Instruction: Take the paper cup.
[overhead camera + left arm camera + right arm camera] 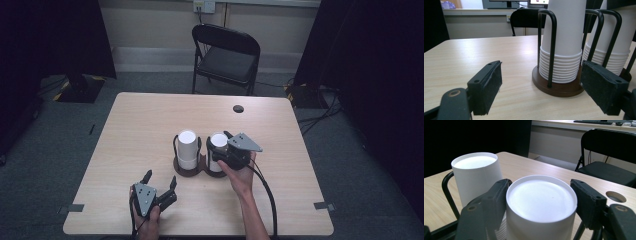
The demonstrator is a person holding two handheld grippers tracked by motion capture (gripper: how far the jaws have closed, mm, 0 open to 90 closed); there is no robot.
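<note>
Right gripper point(223, 145) straddles the right stack of upturned white paper cups point(541, 205), jaws not quite touching; left gripper point(160, 184) rests wide apart on the pale wooden table point(140, 125).

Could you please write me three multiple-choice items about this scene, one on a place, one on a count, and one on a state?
1. Where does the left gripper sit?
A. near the table's front edge, short of the cup holder
B. on the chair
C. over the table's hole

2. How many stacks of white cups stand in the holder?
A. one
B. two
C. four

3. How do the right gripper's jaws stand?
A. shut on nothing
B. lying flat on the table
C. either side of the top cup

Answers: 1 A, the high view shows it near the table edge; 2 B, the left stack and right stack; 3 C, the right gripper view shows the cup between them.
</note>
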